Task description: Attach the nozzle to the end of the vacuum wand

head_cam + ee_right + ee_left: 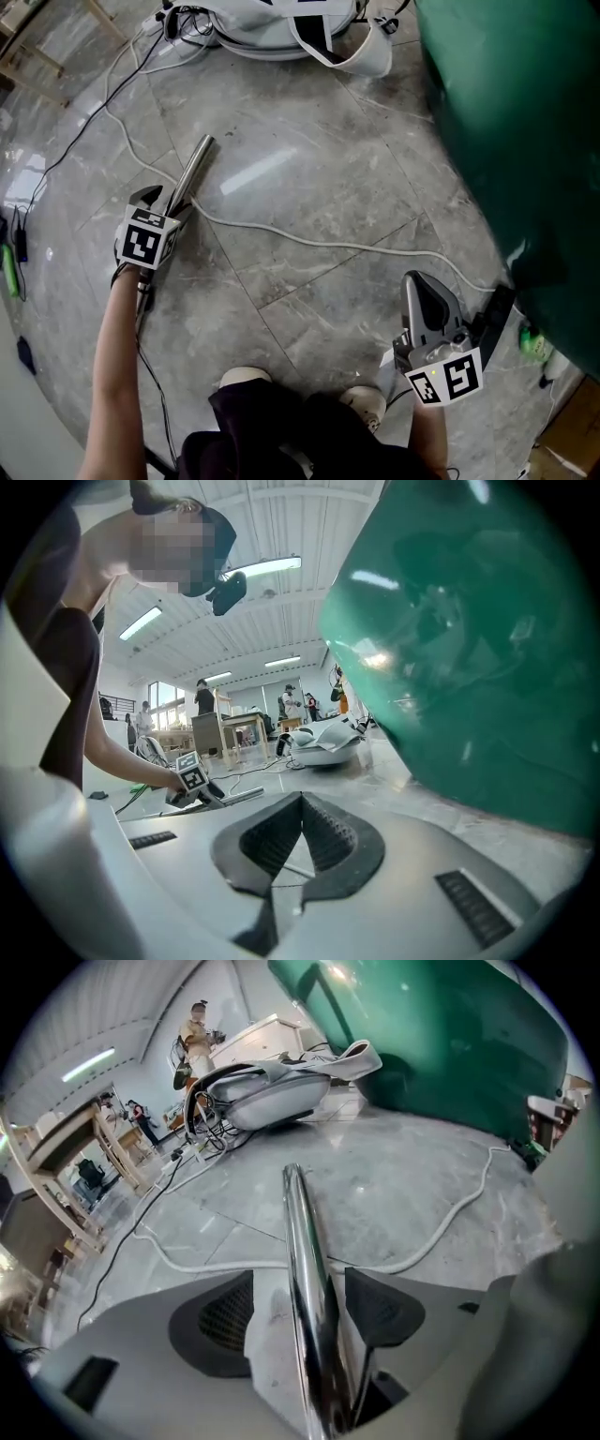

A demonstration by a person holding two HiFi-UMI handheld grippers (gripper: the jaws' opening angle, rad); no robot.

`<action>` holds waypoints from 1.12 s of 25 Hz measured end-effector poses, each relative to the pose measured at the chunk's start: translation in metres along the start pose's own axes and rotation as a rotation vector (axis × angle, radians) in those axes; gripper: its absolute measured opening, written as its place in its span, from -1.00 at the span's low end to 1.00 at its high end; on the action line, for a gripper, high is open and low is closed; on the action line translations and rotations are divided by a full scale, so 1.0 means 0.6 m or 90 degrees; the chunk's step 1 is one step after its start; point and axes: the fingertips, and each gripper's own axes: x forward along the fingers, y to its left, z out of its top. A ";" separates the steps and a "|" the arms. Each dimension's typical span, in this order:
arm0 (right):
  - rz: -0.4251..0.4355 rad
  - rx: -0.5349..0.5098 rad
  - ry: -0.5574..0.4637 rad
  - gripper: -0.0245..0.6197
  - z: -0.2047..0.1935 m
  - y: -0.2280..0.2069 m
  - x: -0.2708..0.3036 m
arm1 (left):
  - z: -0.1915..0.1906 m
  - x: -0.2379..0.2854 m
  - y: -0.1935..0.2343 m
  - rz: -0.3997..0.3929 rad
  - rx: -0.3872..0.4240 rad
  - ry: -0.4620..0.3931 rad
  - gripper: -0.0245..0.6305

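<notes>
Head view: left claw (pixel 167 204) straddles the chrome wand (pixel 194 166), which lies on the floor (pixel 319 178). Right claw (pixel 422 283) is well apart.
Left gripper view: jaws released, wand between them, pads not pressing.
Right gripper view: clenched, empty.
No nozzle spotted, so attachment looks unstarted.
Grey marble tiles, white cable (pixel 309 242), workshop hall.

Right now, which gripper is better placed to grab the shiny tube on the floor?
Left. The left gripper has its jaws apart on both sides of the metal wand; the right gripper is shut, empty and away from it.
</notes>
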 end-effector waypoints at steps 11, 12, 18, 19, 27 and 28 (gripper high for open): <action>-0.003 0.010 -0.004 -0.88 -0.004 -0.004 0.005 | -0.005 0.014 -0.034 -0.112 -0.010 0.027 -0.38; -0.001 0.012 -0.004 -0.88 -0.005 -0.003 0.005 | -0.005 0.014 -0.034 -0.112 -0.007 0.030 -0.39; -0.005 -0.001 0.012 -0.88 -0.008 -0.011 -0.009 | -0.002 0.010 -0.042 -0.115 0.037 0.038 -0.39; -0.009 -0.004 0.015 -0.88 -0.008 -0.016 -0.014 | 0.001 0.007 -0.048 -0.123 0.045 0.034 -0.39; -0.042 -0.016 0.050 -0.88 -0.025 -0.046 -0.052 | 0.026 -0.021 -0.131 -0.183 0.137 0.000 -0.35; -0.043 -0.018 0.057 -0.88 -0.030 -0.048 -0.057 | 0.030 -0.027 -0.143 -0.189 0.151 -0.002 -0.34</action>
